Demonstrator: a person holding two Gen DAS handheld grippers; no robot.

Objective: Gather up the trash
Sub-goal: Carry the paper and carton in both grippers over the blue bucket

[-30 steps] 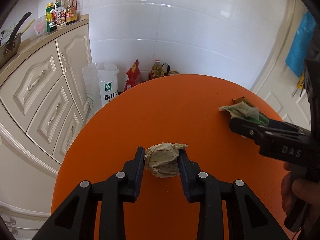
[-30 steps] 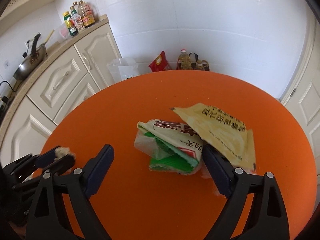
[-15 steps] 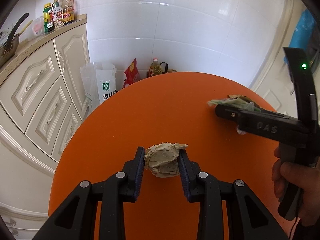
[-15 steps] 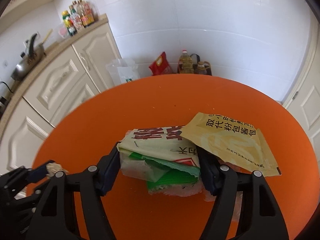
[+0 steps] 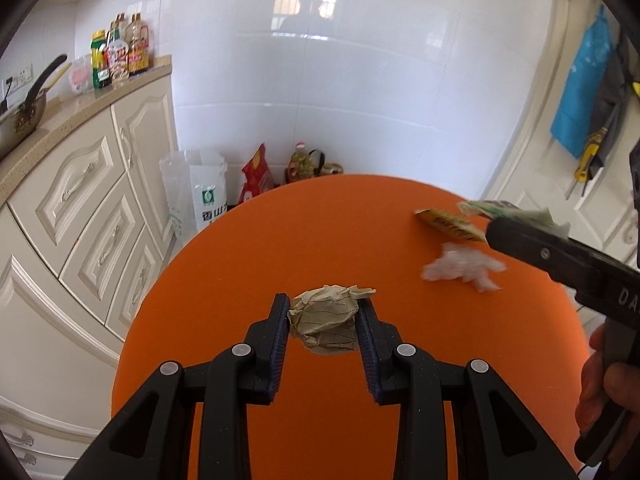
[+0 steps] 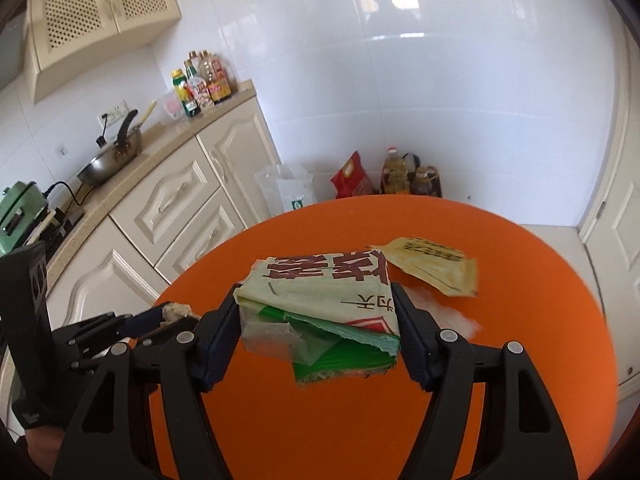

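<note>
My left gripper is shut on a crumpled brown paper ball and holds it above the round orange table. My right gripper is shut on a folded green and white plastic package, lifted off the table; it also shows at the right of the left wrist view. A yellow sachet and a white tissue wad lie on the table beyond the package. The left gripper with the paper ball shows at the lower left of the right wrist view.
Cream cabinets with a counter, pan and bottles stand to the left. A white plastic bag, a red bag and oil bottles sit on the floor by the tiled wall. A door is at the right.
My right gripper closed on the green and white package and lifted it off the table, uncovering the white tissue. My left gripper kept holding the paper ball and rose a little.
</note>
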